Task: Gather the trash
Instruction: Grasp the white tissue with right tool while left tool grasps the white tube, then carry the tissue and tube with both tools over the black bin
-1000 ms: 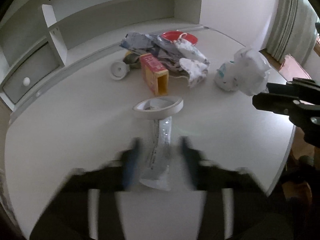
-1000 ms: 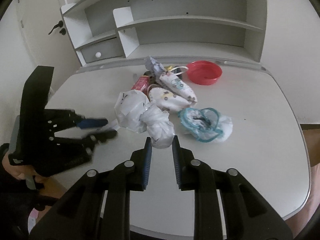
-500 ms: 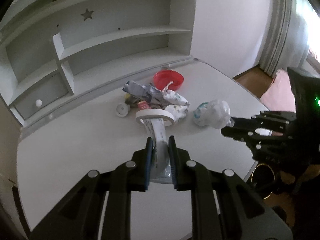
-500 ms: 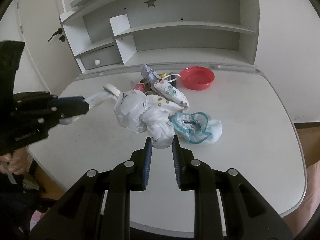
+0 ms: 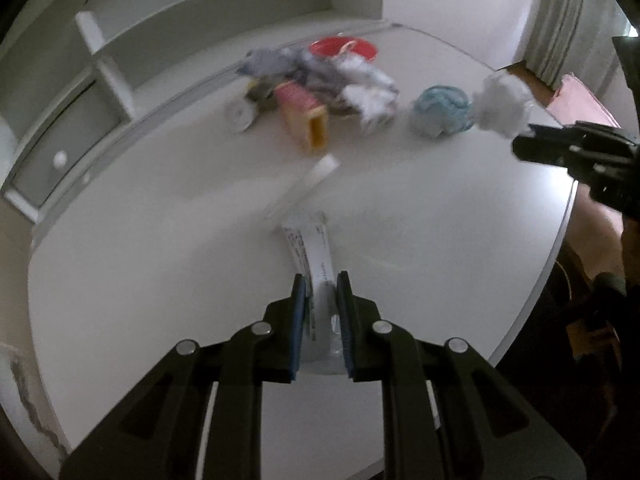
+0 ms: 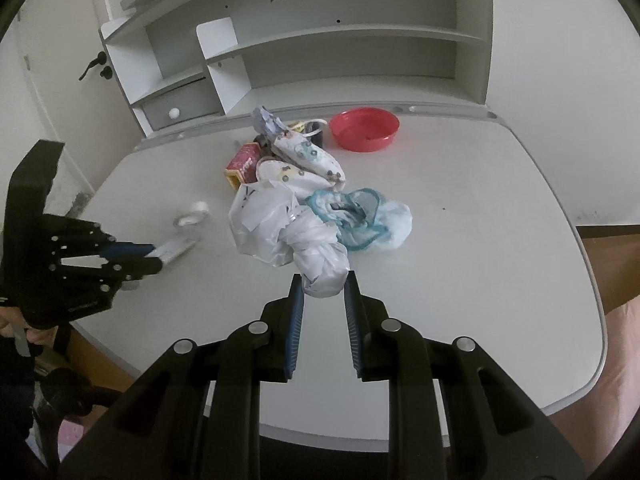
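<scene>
My left gripper (image 5: pixel 321 284) is shut on the lower end of a white crushed cup (image 5: pixel 310 248). The cup's round rim (image 5: pixel 308 184) is blurred and points toward the trash pile. In the right wrist view the left gripper (image 6: pixel 154 256) holds this cup (image 6: pixel 176 246) over the table's left part. My right gripper (image 6: pixel 324 280) is shut on the knotted end of a white plastic bag (image 6: pixel 276 224). The left wrist view shows that bag (image 5: pixel 502 106) hanging off the right gripper (image 5: pixel 524 142) above the table's right edge.
On the white table (image 6: pixel 480 208) lie a red and yellow box (image 6: pixel 242 164), patterned wrappers (image 6: pixel 308 156), a blue-rimmed crumpled piece (image 6: pixel 360 220), a red bowl (image 6: pixel 364 128) and a small white roll (image 6: pixel 199 208). Grey shelves (image 6: pixel 320 40) stand behind.
The left gripper, open around the cup a second ago, has shut on it and swung it with fast motion. The right gripper keeps hold of the bag.
</scene>
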Available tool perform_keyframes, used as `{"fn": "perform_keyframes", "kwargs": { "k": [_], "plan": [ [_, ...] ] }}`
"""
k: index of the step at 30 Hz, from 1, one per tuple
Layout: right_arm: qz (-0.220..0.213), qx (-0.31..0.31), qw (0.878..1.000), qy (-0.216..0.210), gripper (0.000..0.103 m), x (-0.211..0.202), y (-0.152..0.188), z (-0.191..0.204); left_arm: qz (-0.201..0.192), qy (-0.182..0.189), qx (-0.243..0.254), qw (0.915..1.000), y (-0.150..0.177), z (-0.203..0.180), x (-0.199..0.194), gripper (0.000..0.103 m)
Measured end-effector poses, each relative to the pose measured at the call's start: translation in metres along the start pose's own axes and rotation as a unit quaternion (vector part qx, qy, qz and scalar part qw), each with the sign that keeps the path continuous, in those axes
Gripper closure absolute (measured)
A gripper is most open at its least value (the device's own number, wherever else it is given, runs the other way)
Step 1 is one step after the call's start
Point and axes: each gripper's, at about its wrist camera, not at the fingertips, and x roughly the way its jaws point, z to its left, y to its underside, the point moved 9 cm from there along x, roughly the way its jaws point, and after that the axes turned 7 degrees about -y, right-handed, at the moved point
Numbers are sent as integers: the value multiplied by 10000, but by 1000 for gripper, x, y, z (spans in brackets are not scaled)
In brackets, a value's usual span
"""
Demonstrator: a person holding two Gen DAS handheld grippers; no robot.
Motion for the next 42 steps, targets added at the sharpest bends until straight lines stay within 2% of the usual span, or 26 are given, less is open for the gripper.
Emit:
{"fn": "perform_keyframes", "kwargs": {
  "k": [4, 9, 13, 18, 21, 25, 28, 29, 31, 32, 33, 36, 38, 42],
  "plan": [
    [-62, 14, 10000, 34, 83, -5, -1, -3, -286, -95, -147, 9994, -1, 8, -20, 87],
    [-276, 247, 9991, 221, 83, -28, 1, -26, -796, -91, -68, 9968, -27, -13, -45, 87],
    [-440, 676, 9955, 503, 83, -54, 17, -65, -1115, 59, 144, 9936, -58, -47, -53, 87],
    [-609, 1300, 9850, 961, 83, -90, 49, -122, -1377, 422, 520, 9882, -97, -114, -52, 87],
    [-734, 1666, 9746, 1301, 83, -118, 74, -155, -1513, 871, 786, 9815, -118, -171, -53, 87],
    [-852, 2286, 9527, 1814, 83, -158, 128, -204, -1744, 1409, 1127, 9680, -135, -254, -59, 87],
    [-915, 2877, 9270, 2226, 83, -192, 185, -242, -1803, 2011, 1433, 9521, -132, -338, -61, 87],
    [-925, 3177, 9125, 2406, 83, -207, 215, -259, -1802, 2138, 1503, 9483, -130, -359, -60, 87],
    [-897, 3527, 8935, 2630, 83, -223, 253, -279, -1729, 2456, 1713, 9383, -119, -406, -54, 87],
    [-838, 3774, 8787, 2801, 83, -234, 283, -292, -1609, 2623, 1868, 9330, -111, -433, -48, 87],
    [-787, 3937, 8690, 2890, 83, -240, 303, -301, -1436, 2828, 2010, 9268, -101, -459, -40, 87],
    [-655, 4434, 8410, 3029, 83, -253, 361, -321, -1119, 3093, 2333, 9151, -76, -512, -16, 87],
    [-589, 4665, 8285, 3041, 83, -256, 390, -326, -885, 3235, 2508, 9081, -59, -543, 2, 87],
    [-421, 4948, 8175, 2917, 83, -244, 420, -327, -414, 3376, 2823, 8970, -33, -582, 33, 87]
  ]
}}
